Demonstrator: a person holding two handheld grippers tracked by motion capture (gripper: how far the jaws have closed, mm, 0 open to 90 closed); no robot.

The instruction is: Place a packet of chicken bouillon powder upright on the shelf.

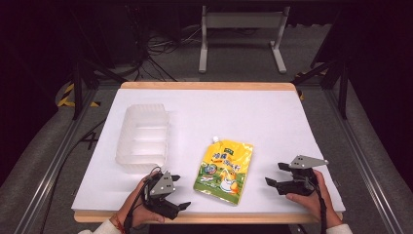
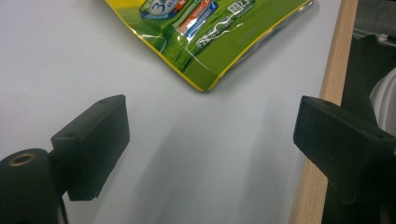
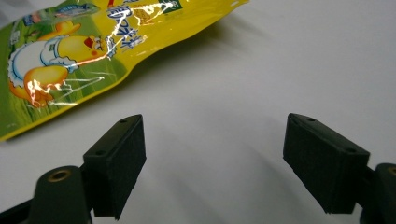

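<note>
While the pouch lay flat on the desk, both hand-held grippers, left and right, stood released beside it. The approach step was in hand; the next move likely called for closing in on the pouch's edges.

- I see the yellow-green pouch flat on the white table
- My left gripper at its 8 o'clock, jaws apart
- My right gripper at 3 o'clock, jaws apart
- Clear tray at 10 o'clock

My white tabletop has a wooden edge. Beyond its far side, grey carpet floor carries a white metal frame and tangled cables. Dark room, with black struts left and right.
</note>
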